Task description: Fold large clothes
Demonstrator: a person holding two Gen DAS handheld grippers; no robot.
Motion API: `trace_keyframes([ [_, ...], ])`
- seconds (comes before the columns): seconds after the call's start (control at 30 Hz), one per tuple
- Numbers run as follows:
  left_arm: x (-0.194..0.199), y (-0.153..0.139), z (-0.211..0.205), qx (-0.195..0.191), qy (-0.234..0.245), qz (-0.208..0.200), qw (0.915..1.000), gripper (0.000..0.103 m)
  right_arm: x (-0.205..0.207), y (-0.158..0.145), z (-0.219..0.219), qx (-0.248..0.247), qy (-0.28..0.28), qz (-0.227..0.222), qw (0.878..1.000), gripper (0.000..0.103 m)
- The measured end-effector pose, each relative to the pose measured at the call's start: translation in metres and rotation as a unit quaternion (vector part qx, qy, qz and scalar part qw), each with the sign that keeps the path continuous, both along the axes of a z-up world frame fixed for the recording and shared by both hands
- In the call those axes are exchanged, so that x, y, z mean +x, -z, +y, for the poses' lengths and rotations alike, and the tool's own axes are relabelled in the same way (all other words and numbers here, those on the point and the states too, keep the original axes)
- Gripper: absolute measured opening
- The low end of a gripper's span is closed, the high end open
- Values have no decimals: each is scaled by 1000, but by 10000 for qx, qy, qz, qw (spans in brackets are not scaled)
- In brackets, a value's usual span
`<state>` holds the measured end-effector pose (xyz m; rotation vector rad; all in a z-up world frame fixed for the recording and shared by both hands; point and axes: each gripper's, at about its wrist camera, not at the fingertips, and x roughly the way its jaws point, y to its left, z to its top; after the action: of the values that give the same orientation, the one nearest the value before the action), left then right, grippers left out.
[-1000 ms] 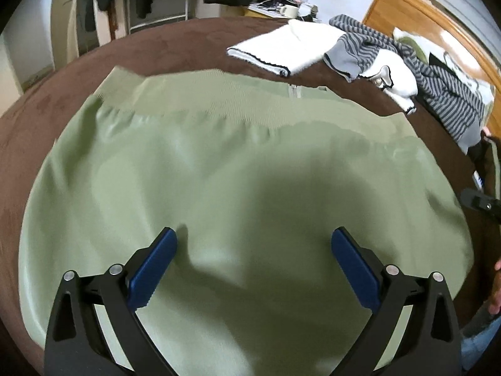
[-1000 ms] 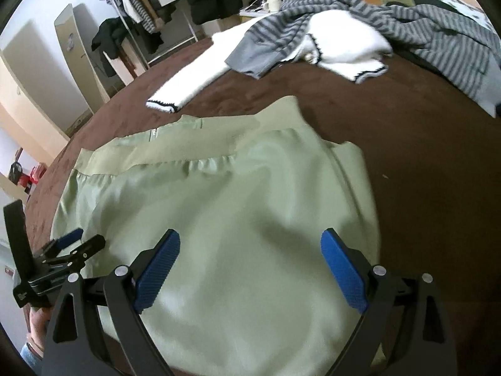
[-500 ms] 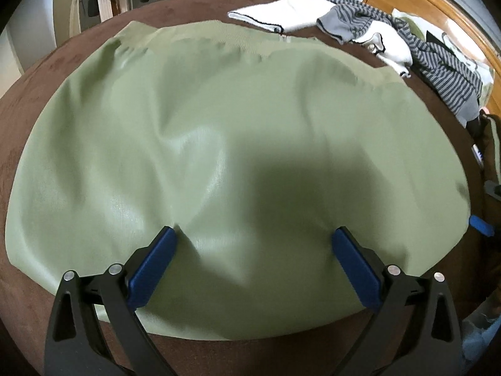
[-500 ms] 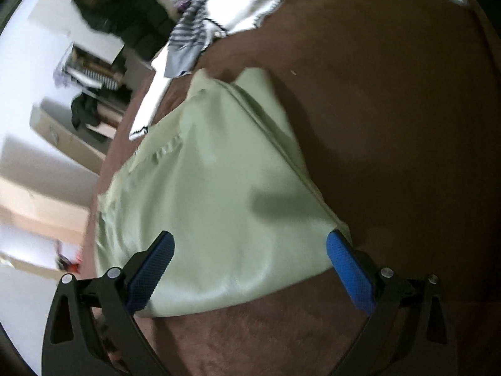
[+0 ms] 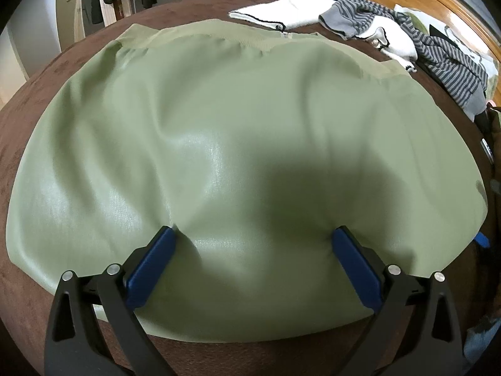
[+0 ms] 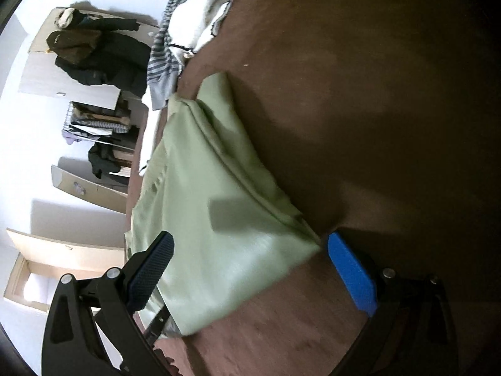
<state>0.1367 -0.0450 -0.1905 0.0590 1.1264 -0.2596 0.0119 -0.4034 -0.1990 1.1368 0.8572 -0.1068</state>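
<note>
Brown bedspread (image 5: pixel 28 100) under green garment (image 5: pixel 238 144), between both wide-apart hand-held grippers' (image 5: pixel 253 261) fingers.

The green garment (image 5: pixel 238 144) lies spread flat on the brown bed (image 5: pixel 28 100), its smooth, slightly shiny, leather-like fabric covering most of the near part. A ribbed knit band (image 5: pixel 219 36) runs along its far edge, toward the far side of the bed. Soft wrinkles cross the middle. In the right wrist view its side edge (image 6: pixel 250 188) shows a doubled layer, slightly blurred.
</note>
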Motion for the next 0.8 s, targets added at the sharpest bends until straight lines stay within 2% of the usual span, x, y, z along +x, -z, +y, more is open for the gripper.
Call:
trace_keyframes([
  [0.2,-1,1,-1,-4,20,-9,10000,98,20,-2,8,-274,-146,24,9995,99],
  [0.3,-2,1,-1,7,12,-45,10000,98,22,-3,9,-313,-156,7,9994,95],
  [0.4,-2,1,-1,32,0,-67,10000,98,21,-3,10,-245,-182,-29,9995,59],
  [0.47,-2,1,-1,38,-3,-65,10000,98,27,-1,15,-119,-311,-56,9994,48],
  [0.53,-2,1,-1,34,5,-63,10000,98,35,3,21,-23,-473,-77,9988,30],
  [0.63,-2,1,-1,26,6,-72,10000,98,43,1,27,40,-515,-195,9985,24],
  [0.8,-3,1,-1,33,16,-82,10000,98,46,-33,39,-169,-646,-497,9965,21],
])
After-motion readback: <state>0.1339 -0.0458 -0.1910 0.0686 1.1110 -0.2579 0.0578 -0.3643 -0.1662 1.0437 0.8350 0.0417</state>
